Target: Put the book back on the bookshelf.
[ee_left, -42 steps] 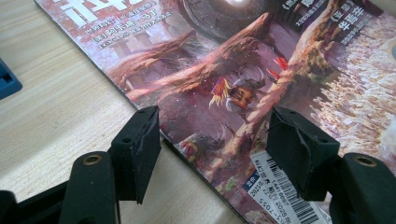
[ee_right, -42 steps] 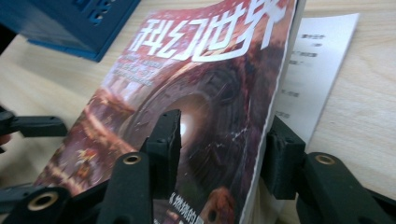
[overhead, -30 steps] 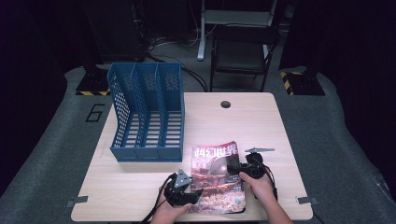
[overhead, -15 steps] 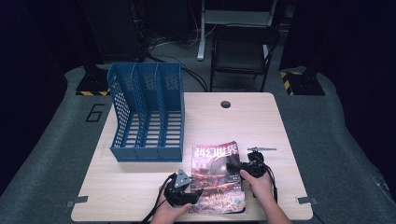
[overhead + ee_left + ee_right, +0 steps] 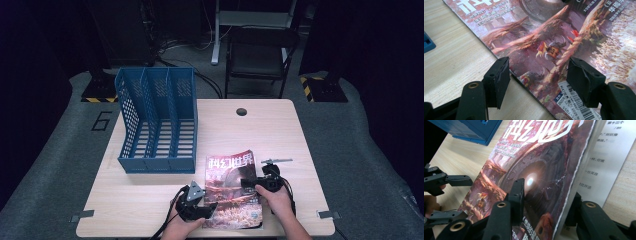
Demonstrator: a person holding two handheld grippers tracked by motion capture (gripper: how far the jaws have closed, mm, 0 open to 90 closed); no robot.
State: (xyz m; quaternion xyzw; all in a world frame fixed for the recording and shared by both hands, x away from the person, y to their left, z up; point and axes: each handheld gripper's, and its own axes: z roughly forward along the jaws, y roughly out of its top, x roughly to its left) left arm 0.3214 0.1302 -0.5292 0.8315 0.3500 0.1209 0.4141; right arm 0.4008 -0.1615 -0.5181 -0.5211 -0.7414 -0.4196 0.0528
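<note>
Nearby blue file rack [image 5: 157, 120]; right gripper [image 5: 256, 182] fingers closing around magazine [image 5: 232, 192] cover; left gripper [image 5: 200, 206] agape.

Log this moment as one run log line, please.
right gripper: jaws just closing around lifted magazine edge | left gripper: open, astride magazine's spine edge | blue file rack: empty | table

Blue file rack [image 5: 159, 122] blocking the table's [image 5: 260, 130] far left, magazine [image 5: 232, 187] lying just right of the rack's front, bare tabletop stretching right of the rack toward the cable hole [image 5: 241, 111], small grey tool [image 5: 276, 161] sitting beyond the magazine.
</note>
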